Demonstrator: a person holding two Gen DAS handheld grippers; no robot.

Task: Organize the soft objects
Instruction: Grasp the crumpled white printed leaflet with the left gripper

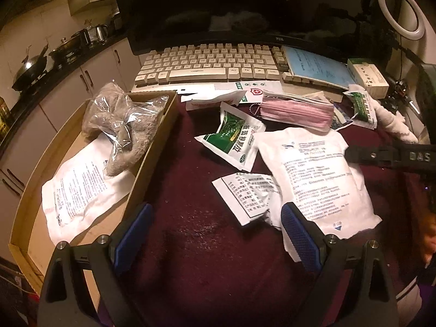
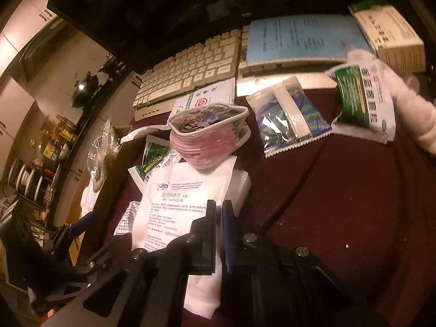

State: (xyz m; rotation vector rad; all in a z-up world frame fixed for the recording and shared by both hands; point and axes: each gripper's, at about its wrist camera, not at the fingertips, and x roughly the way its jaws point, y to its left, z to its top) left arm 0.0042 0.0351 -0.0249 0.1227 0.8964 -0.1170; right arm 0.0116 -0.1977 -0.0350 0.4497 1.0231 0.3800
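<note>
My left gripper (image 1: pixel 215 234) is open and empty, low over the maroon cloth beside the cardboard box (image 1: pixel 160 147). The box holds a grey plush in clear plastic (image 1: pixel 122 125) and a white printed pouch (image 1: pixel 79 190). A large white printed pouch (image 1: pixel 316 177) lies on the cloth to the right. My right gripper (image 2: pixel 219 234) is shut on that white pouch's edge (image 2: pixel 177 204). A stack of pink masks (image 1: pixel 297 111) (image 2: pixel 207 144), green sachets (image 1: pixel 234 136) (image 2: pixel 362 100) and a folded leaflet (image 1: pixel 248 196) lie around it.
A cream keyboard (image 1: pixel 207 65) and black monitor (image 1: pixel 245 5) stand at the back. A blue booklet (image 1: pixel 318 65) and a medicine box (image 1: pixel 368 76) sit at the back right. A foil sachet pack (image 2: pixel 288 111) and a white plush (image 2: pixel 417 114) lie on the right. Kitchen counter is at left.
</note>
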